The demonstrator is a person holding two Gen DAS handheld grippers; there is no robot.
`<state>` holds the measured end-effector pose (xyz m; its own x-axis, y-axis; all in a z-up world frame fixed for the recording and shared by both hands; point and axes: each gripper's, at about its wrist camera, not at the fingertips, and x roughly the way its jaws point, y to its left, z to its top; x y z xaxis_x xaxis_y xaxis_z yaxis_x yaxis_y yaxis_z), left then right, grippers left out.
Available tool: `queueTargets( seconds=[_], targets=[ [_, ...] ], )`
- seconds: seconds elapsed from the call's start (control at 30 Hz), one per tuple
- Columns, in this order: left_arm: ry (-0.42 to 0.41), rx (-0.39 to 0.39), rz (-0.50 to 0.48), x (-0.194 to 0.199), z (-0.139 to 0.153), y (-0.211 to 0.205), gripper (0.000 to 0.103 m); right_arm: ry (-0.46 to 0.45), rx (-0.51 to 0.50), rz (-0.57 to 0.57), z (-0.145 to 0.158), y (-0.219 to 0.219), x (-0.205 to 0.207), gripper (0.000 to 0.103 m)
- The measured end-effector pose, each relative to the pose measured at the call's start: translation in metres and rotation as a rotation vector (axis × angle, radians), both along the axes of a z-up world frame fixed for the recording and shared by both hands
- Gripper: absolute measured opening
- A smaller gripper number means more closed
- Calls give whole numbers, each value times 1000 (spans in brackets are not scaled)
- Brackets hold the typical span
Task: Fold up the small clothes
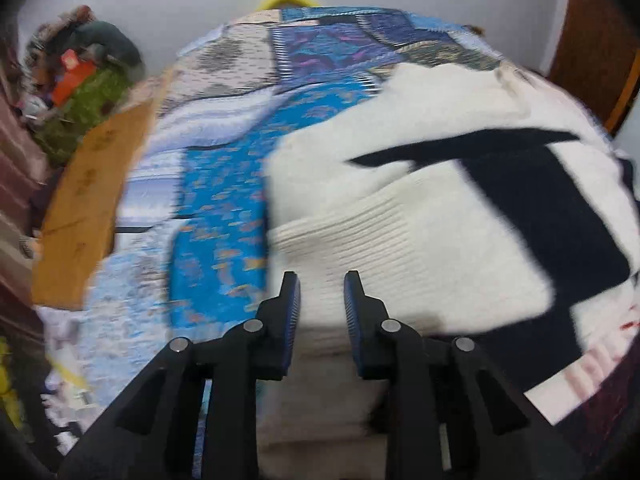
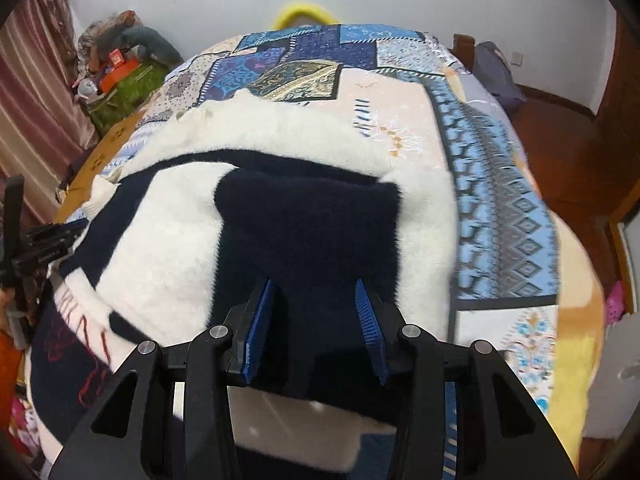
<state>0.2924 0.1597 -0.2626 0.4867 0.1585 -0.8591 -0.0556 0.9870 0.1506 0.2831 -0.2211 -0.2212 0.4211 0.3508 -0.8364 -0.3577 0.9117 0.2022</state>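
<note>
A white fuzzy sweater with dark navy blocks (image 1: 420, 208) lies spread on a patchwork bedspread (image 1: 224, 184). My left gripper (image 1: 322, 286) is open, its blue-padded fingers over the sweater's ribbed white hem, with nothing between them. In the right wrist view the same sweater (image 2: 172, 232) lies under my right gripper (image 2: 314, 294), which is open with a navy part of the sweater (image 2: 308, 220) lying between its fingers. The left gripper shows at the far left edge of the right wrist view (image 2: 24, 248).
The bedspread (image 2: 500, 208) covers a bed. A wooden board (image 1: 88, 200) and a pile of clutter (image 1: 80, 76) sit beyond the bed's left side. A yellow ring (image 2: 302, 12) stands behind the bed's far edge. Wooden floor (image 2: 560, 128) lies to the right.
</note>
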Motion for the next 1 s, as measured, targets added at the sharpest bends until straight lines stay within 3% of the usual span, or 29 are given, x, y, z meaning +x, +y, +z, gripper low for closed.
queueTargets(
  seconds=[0.03, 0.13, 0.33, 0.53, 0.63, 0.77, 0.87, 0.93, 1.0],
  targets=[
    [2, 12, 7, -3, 0, 2, 29, -4, -8, -2, 3, -4, -3, 39],
    [6, -60, 30, -18, 3, 19, 39, -20, -55, -26, 10, -16, -13, 39],
    [13, -87, 49, -63, 18, 30, 48, -8, -118, -7, 19, -32, -44, 52],
    [64, -155, 47, -111, 17, 31, 51, 62, -93, 46, 8, -28, -91, 54],
    [79, -155, 36, -133, 15, 25, 52, 55, -91, 45, 0, -25, -114, 54],
    [90, -192, 35, -157, 20, 23, 52, 87, -6, 9, 1, -36, -125, 53],
    [106, -250, 31, -170, 20, 23, 46, 117, 27, 38, 0, -33, -136, 46],
    [101, -261, 16, -175, 21, 20, 34, 110, 17, 71, 1, -28, -143, 38],
    [87, -236, -5, -177, 24, 12, 19, 86, 8, 86, 5, -23, -146, 24]
  ],
)
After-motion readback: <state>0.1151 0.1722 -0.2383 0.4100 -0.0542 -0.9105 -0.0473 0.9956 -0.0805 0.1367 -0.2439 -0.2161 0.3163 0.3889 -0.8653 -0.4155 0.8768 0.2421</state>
